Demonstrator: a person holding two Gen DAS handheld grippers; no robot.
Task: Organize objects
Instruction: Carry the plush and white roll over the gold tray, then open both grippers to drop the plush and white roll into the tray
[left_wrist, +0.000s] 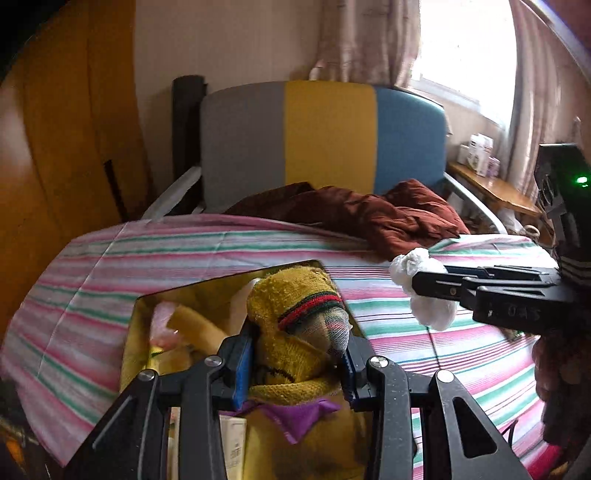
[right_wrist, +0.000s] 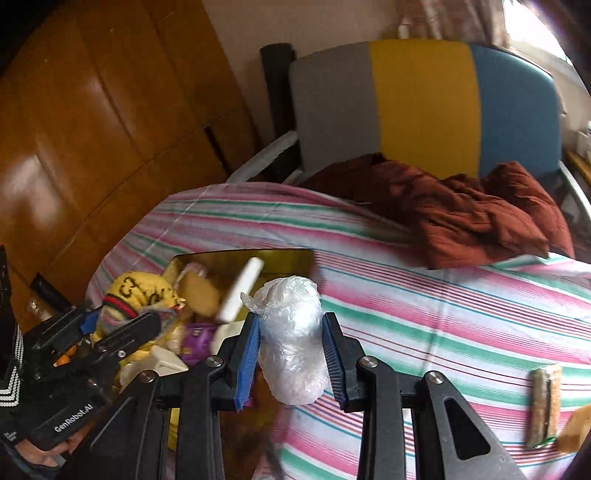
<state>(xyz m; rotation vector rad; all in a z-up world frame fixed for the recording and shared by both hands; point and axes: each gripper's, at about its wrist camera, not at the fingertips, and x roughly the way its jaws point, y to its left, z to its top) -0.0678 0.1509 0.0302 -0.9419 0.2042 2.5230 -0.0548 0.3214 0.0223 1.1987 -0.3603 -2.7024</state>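
Risk noted: my left gripper (left_wrist: 295, 358) pinches yellow knitted plush toy (left_wrist: 295, 317) over gold box (right_wrist: 236, 258), lower centre; right gripper (right_wrist: 291, 350) clamps white plastic-wrapped bundle (right_wrist: 291, 332), which may slip.

The bedsheet (right_wrist: 424, 306) is striped pink, green and white. At twelve o'clock the chair back (right_wrist: 424, 103) runs grey, yellow, blue, with a rust-brown cloth (right_wrist: 472, 218) below. The yellow knit toy (left_wrist: 295, 295) wears a red-green band; the plastic-wrapped bundle (right_wrist: 291, 339) is whitish.
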